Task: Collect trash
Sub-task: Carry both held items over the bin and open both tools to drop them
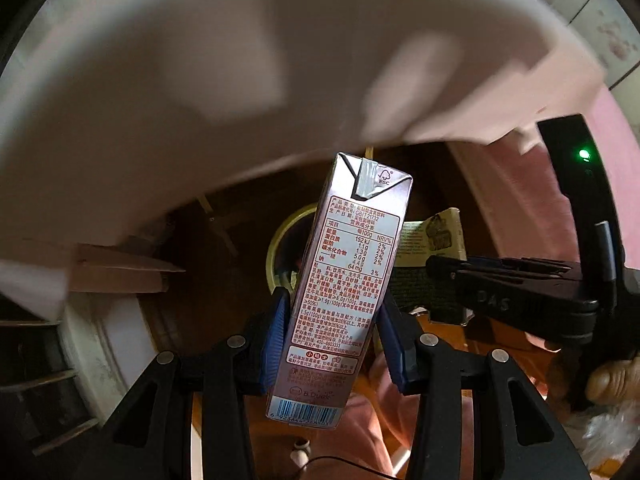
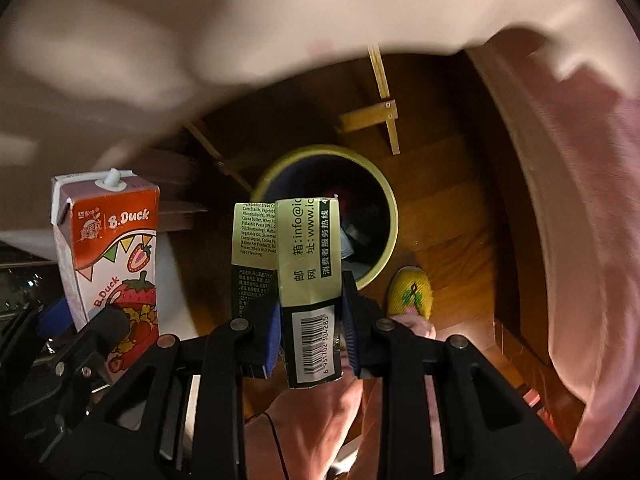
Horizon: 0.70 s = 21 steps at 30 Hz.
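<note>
A large pale, blurred sheet of fabric (image 2: pixel 280 20) fills the upper part of both views, with a pink fabric (image 2: pixel 580 220) down the right side. Below lies a wooden floor (image 2: pixel 452 208), on which a round trash bin (image 2: pixel 390 216) with a yellow-green rim stands; dark items lie inside it, too dim to name. Light wooden slats (image 2: pixel 384 92) cross the floor beyond the bin.

The left hand-held gripper (image 1: pixel 332 344) is closed on a B.Duck strawberry drink carton (image 1: pixel 340 276), its blue pads (image 1: pixel 274 340) pressing the carton's two narrow sides near the lower half. The carton stands upright and a little tilted, held in the air above the floor with the bin behind it; from the right wrist view its orange front and white spout show at the left.

The right hand-held gripper (image 2: pixel 310 324) is clamped on a green snack box (image 2: pixel 310 256), gripped near the barcode end, its far end pointing towards the bin and overlapping the bin's near rim in the picture. The box is open, with a flap standing apart on the left.

A foot in a yellow slipper (image 2: pixel 412 290) rests on the floor just beside the bin, at its near right. A person's hand (image 1: pixel 612 380) shows at the right edge of the left wrist view.
</note>
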{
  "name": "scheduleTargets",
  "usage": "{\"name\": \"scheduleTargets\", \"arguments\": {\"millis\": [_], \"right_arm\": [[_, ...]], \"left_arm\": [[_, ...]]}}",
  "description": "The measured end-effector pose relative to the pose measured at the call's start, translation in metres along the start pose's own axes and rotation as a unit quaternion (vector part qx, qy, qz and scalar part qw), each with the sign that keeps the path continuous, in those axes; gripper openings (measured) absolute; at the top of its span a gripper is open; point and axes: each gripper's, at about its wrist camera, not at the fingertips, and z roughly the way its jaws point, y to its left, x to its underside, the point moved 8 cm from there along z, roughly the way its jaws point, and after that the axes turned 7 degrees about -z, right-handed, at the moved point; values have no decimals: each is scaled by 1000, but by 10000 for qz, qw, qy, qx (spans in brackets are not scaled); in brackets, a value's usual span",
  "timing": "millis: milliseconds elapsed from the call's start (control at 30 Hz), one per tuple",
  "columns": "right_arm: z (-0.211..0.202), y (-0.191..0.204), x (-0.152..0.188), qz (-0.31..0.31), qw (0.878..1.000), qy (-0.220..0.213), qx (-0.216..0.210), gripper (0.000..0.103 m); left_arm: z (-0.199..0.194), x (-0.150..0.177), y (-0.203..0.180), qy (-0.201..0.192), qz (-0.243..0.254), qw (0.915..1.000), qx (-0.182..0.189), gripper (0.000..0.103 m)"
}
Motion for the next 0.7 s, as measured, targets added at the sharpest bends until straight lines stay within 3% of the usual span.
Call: {"name": "scheduleTargets", "arguments": {"millis": [233, 500, 533, 600, 667, 700], "right_arm": [[104, -23, -11, -145, 9996, 188, 139, 23], [144, -4, -27, -412, 9990, 136, -52, 26], [144, -4, -27, -382, 9991, 142, -63, 28], [142, -6, -28, -263, 9995, 142, -99, 41], [137, -8, -29, -128, 9998, 116, -130, 50], [134, -9, -29, -75, 9998, 96, -157, 50]], "left_arm": [[106, 14, 7, 157, -180, 9995, -214, 43], [151, 2, 14, 210, -564, 9980, -167, 48], [153, 2, 16, 231, -579, 9979, -177, 52], [154, -1, 23, 191, -611, 9976, -257, 64], [148, -1, 31, 134, -686, 9971, -291, 87], [142, -1, 39, 123, -718, 9969, -282, 90]]}}
